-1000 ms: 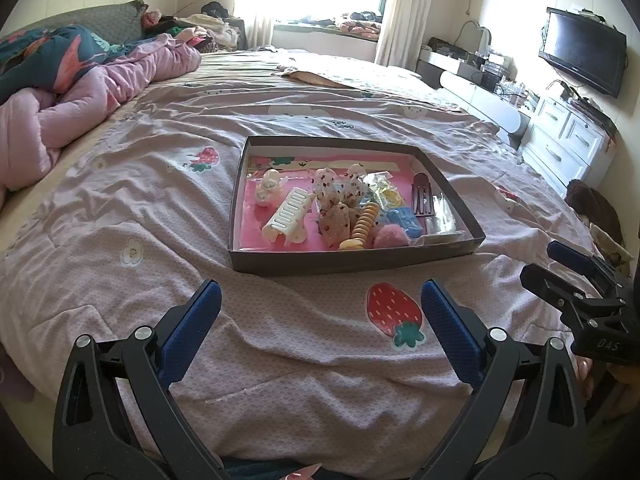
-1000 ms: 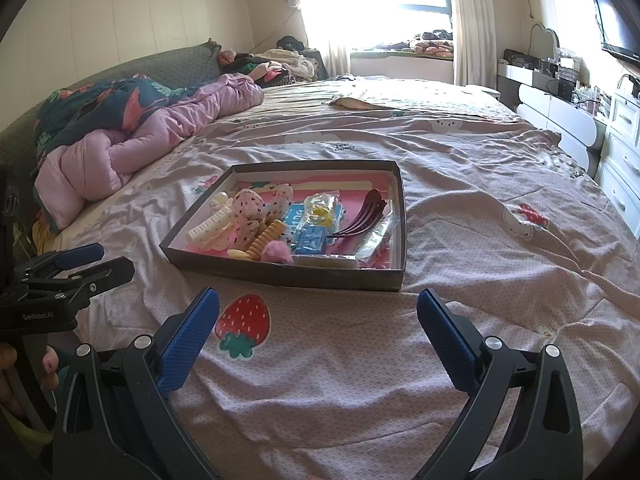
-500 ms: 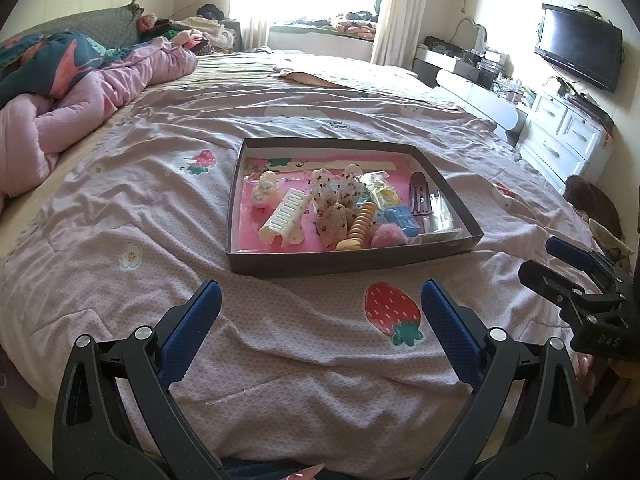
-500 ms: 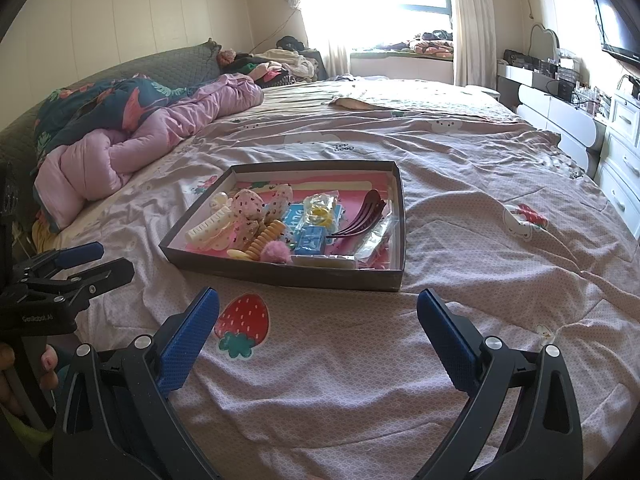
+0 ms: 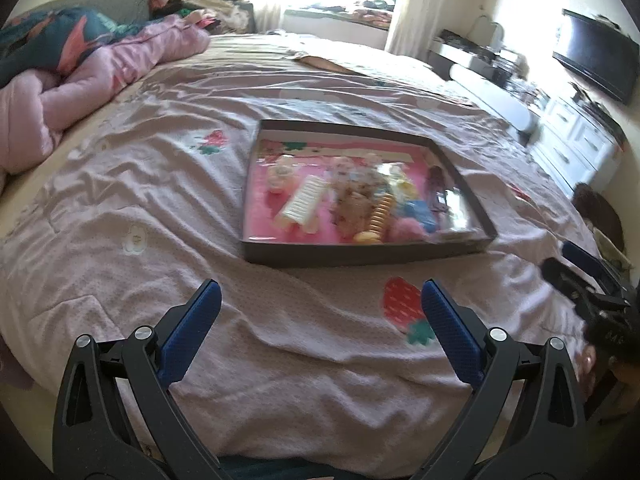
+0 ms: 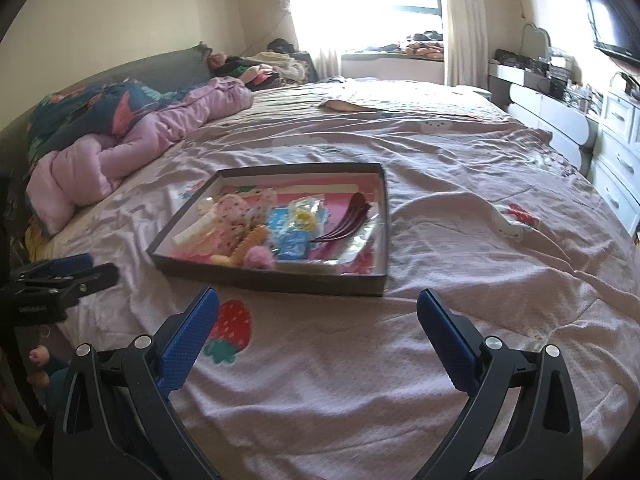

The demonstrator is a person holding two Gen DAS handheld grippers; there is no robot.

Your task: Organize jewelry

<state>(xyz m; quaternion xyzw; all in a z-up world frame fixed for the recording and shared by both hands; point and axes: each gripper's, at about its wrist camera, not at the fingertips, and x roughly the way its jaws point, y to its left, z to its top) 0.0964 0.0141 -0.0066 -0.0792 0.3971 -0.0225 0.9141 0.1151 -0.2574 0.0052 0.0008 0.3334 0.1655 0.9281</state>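
tools: my left gripper (image 5: 320, 308) and right gripper (image 6: 318, 314) both have jaws spread wide, nothing held, low over the bedspread (image 6: 460, 240).
target: tray (image 6: 276, 282) sits flat on the bed, dead ahead of both tools, well apart from the fingertips.
nearer arm: I judge the right one for the dark hair clips (image 6: 346, 220) at the tray's right side; left for the white claw clip (image 5: 301, 204).
axis: hair clips run diagonally, near-left to far-right.
contents: spiral tie (image 6: 250, 242), pink pompom (image 6: 259, 258), blue packet (image 6: 294, 240), dotted bows (image 6: 232, 210), all piled loose, no compartments.
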